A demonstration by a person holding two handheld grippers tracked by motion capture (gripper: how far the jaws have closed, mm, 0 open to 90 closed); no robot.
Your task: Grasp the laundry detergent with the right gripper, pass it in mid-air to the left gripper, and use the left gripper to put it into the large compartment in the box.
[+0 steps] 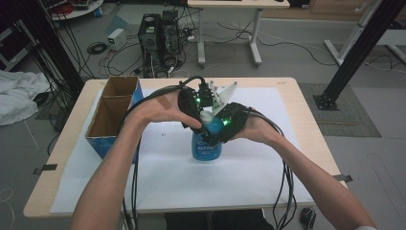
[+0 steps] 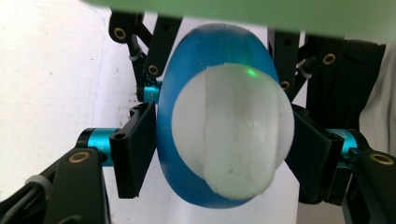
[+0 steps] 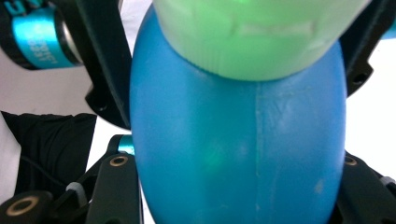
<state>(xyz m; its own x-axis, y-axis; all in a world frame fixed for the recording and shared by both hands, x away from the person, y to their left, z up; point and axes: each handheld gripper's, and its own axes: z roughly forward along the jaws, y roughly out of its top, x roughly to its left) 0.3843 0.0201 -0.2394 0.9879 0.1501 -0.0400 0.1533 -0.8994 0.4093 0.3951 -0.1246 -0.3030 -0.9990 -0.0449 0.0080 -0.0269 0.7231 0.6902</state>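
Right gripper [image 1: 225,125]: we are clamping the blue bottle [image 1: 206,146] body.
Left gripper [image 1: 201,111]: we are closing on its white cap [image 1: 206,116].

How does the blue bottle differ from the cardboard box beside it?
The bottle is blue, rounded, white-capped; the box is brown inside, square-cornered, open-topped. The bottle stands mid-table; the box sits near the left edge. Both stand upright on the table.

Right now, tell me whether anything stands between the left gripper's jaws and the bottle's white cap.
Nothing visible does. The left gripper looks straight down on the white cap of the blue bottle, one jaw on either side of it. The right gripper clamps the bottle's body lower down, clear of the cap.
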